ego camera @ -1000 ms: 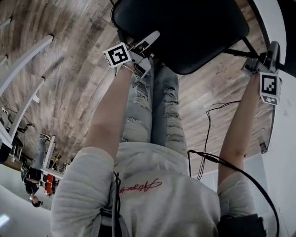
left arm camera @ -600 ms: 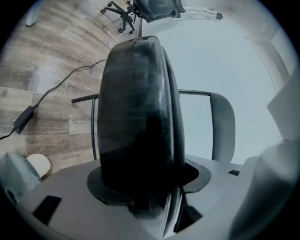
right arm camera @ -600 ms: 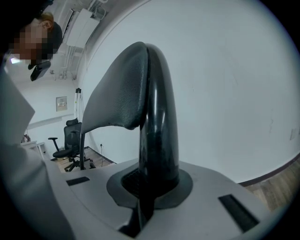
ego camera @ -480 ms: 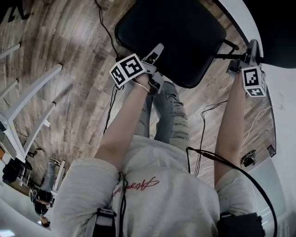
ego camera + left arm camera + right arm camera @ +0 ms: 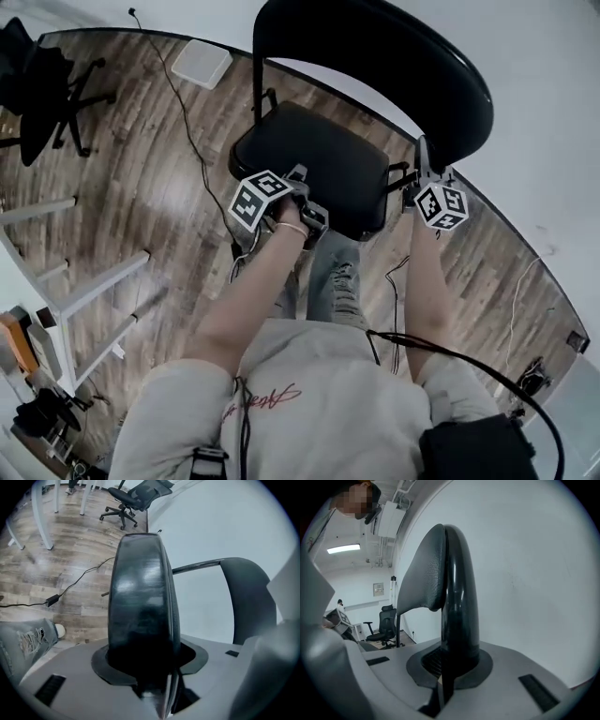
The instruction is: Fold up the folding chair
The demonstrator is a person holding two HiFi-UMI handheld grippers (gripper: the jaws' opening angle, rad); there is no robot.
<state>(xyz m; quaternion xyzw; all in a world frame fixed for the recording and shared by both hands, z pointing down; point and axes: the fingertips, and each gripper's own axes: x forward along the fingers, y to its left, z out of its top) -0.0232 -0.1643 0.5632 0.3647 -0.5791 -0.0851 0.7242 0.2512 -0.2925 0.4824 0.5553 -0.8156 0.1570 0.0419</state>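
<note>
Chair (image 5: 319, 155) looks different from a moment ago, doesn't it?

It does. Back then only the seat showed from above. Now the backrest (image 5: 394, 66) and the wall (image 5: 544, 112) behind it show too, and both arms reach further out and higher.

Where's the left gripper (image 5: 298, 176)?

At the front edge of the seat (image 5: 140, 606), much as before. Its jaws are closing with that edge between them, and the pad fills the gap from side to side.

And the right gripper (image 5: 422, 152)?

It was out by the chair's right side. Now it's up by the lower right end of the backrest. Its jaws are pressed onto the black tube (image 5: 457, 620) of the frame, just where the tube bends into the backrest.

So where does the chair stand?

On the plank floor (image 5: 141, 187), right in front of the person's knees, with its back to the wall. The seat is still down, so it isn't folded yet.

What else is in the room?

A black office chair (image 5: 42, 84) stands well off to the left. A cable (image 5: 183, 127) trails across the boards, and a flat white box (image 5: 202, 64) lies near the wall. White table legs (image 5: 94, 286) stand on the person's left.
</note>
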